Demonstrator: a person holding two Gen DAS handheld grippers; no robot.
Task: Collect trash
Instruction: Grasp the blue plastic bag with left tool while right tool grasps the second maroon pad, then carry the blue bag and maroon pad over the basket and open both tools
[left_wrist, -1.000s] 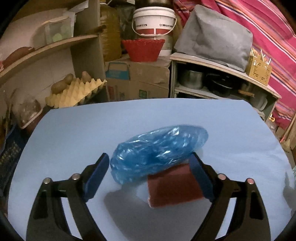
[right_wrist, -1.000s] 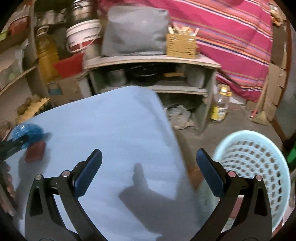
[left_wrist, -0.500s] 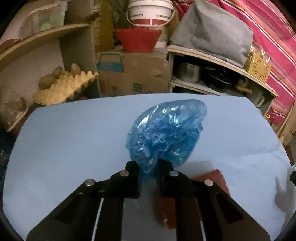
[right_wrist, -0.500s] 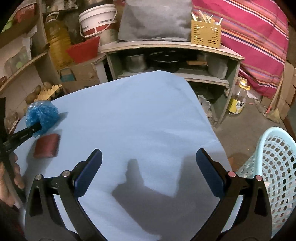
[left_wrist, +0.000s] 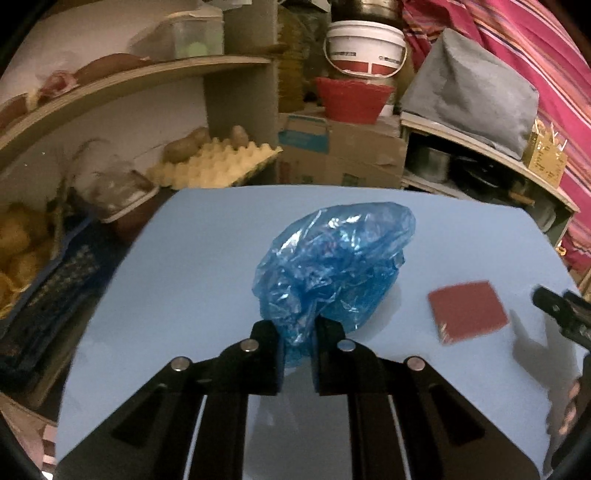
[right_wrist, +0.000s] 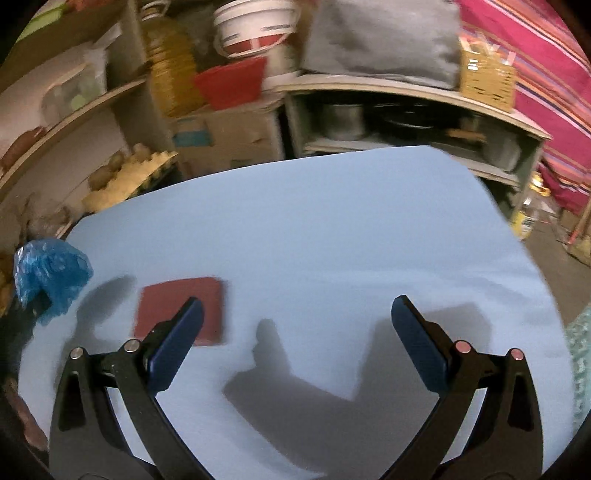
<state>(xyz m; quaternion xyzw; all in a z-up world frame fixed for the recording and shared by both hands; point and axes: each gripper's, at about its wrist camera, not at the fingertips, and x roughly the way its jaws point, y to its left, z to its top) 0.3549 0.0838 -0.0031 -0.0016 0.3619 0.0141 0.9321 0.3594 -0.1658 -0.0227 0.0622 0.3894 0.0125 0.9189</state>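
A crumpled blue plastic bag (left_wrist: 332, 266) hangs lifted above the light blue table (left_wrist: 184, 277), pinched at its lower end by my left gripper (left_wrist: 298, 332), which is shut on it. A dark red square sponge (left_wrist: 467, 311) lies flat on the table to its right. In the right wrist view the same blue plastic bag (right_wrist: 51, 275) shows at the far left and the red sponge (right_wrist: 181, 302) lies just beyond my right gripper's left finger. My right gripper (right_wrist: 295, 308) stands open above the table with nothing between its fingers. The right gripper's tip (left_wrist: 561, 310) shows at the left view's right edge.
Shelves (left_wrist: 129, 77) with an egg tray (left_wrist: 214, 166), cardboard boxes (left_wrist: 340, 151), a red bowl (left_wrist: 351, 99) and a white bucket (left_wrist: 365, 48) stand behind the table. A pale green basket's edge (right_wrist: 581, 354) shows at the table's right. A person's hand (left_wrist: 569, 410) is at the right.
My left gripper shut on the blue bag, lifted it off the red sponge and carried it left. My right gripper swung left from the basket, over the table, toward the sponge.
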